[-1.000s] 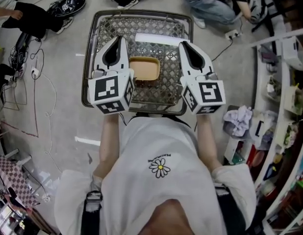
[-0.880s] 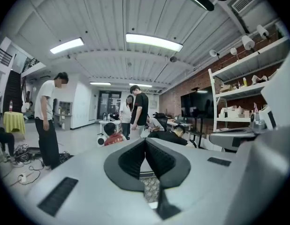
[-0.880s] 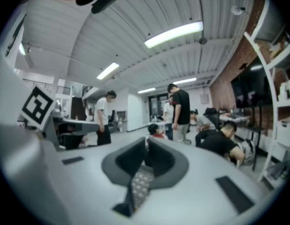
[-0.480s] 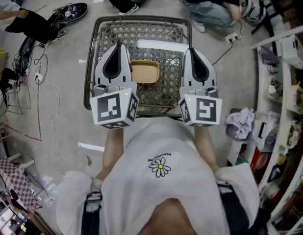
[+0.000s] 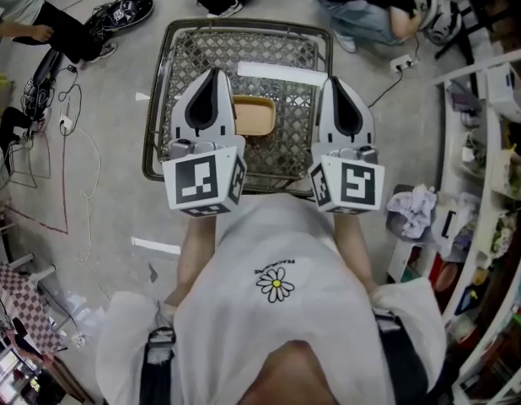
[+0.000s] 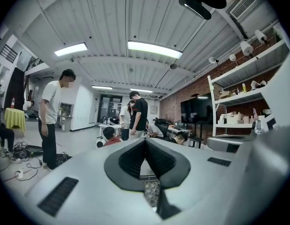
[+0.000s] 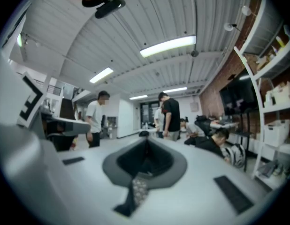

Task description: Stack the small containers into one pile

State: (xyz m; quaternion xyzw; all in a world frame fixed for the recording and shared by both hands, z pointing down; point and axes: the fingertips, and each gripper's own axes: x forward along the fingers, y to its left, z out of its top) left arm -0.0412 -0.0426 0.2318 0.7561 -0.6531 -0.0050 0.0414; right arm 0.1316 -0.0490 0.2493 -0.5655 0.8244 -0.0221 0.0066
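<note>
A tan, shallow small container (image 5: 254,116) lies in the wire basket (image 5: 171,34) on the floor, between my two grippers in the head view. My left gripper (image 5: 217,72) hovers over the basket's left half, shut and empty. My right gripper (image 5: 335,81) hovers over the right half, also shut and empty. Both point level, away from me. In the left gripper view the jaws (image 6: 145,141) meet with nothing between them, and the right gripper view shows the same (image 7: 146,140). Neither gripper touches the container. I cannot tell if it is one container or a pile.
A white strip (image 5: 281,74) lies across the basket behind the container. Cables (image 5: 50,66) and shoes (image 5: 121,11) are on the floor at left. Seated people are beyond the basket. Shelving (image 5: 488,142) and a crumpled cloth (image 5: 410,205) stand at right.
Both grippers have risen a little and straightened so that they point directly ahead. The tan container has stayed where it was in the basket.
</note>
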